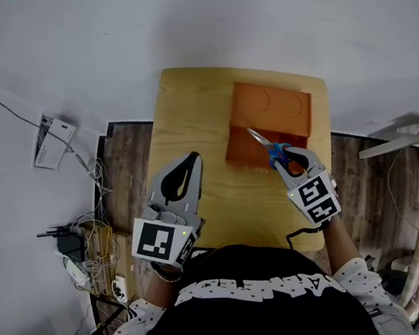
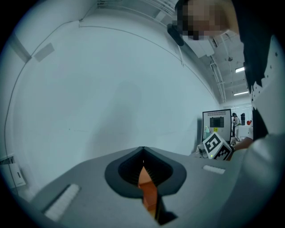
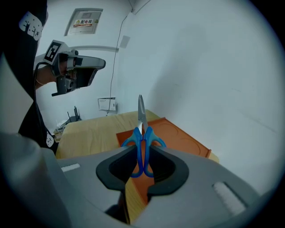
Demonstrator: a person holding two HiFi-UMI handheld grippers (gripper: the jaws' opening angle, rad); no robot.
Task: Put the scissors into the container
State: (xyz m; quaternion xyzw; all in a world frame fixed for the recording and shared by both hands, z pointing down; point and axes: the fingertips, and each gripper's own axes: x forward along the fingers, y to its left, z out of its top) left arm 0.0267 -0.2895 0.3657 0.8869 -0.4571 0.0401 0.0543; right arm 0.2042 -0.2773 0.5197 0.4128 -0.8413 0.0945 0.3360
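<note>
Blue-handled scissors (image 1: 272,150) are clamped by their handles in my right gripper (image 1: 285,157), which is shut on them. Their closed blades (image 3: 140,110) point forward and up, over the near edge of the orange container (image 1: 272,117). The container is a shallow open box with a flat lid part, lying on the wooden table (image 1: 196,126). In the right gripper view the handles (image 3: 143,143) sit between the jaws above the container (image 3: 178,139). My left gripper (image 1: 192,161) hovers over the table's left side, shut and holding nothing; its tips (image 2: 142,153) meet.
The table (image 3: 89,129) is small, with its edges close on every side. Cables and a power strip (image 1: 82,254) lie on the floor at the left, below a wall box (image 1: 52,140). White furniture (image 1: 411,144) stands at the right. A white wall lies beyond the table.
</note>
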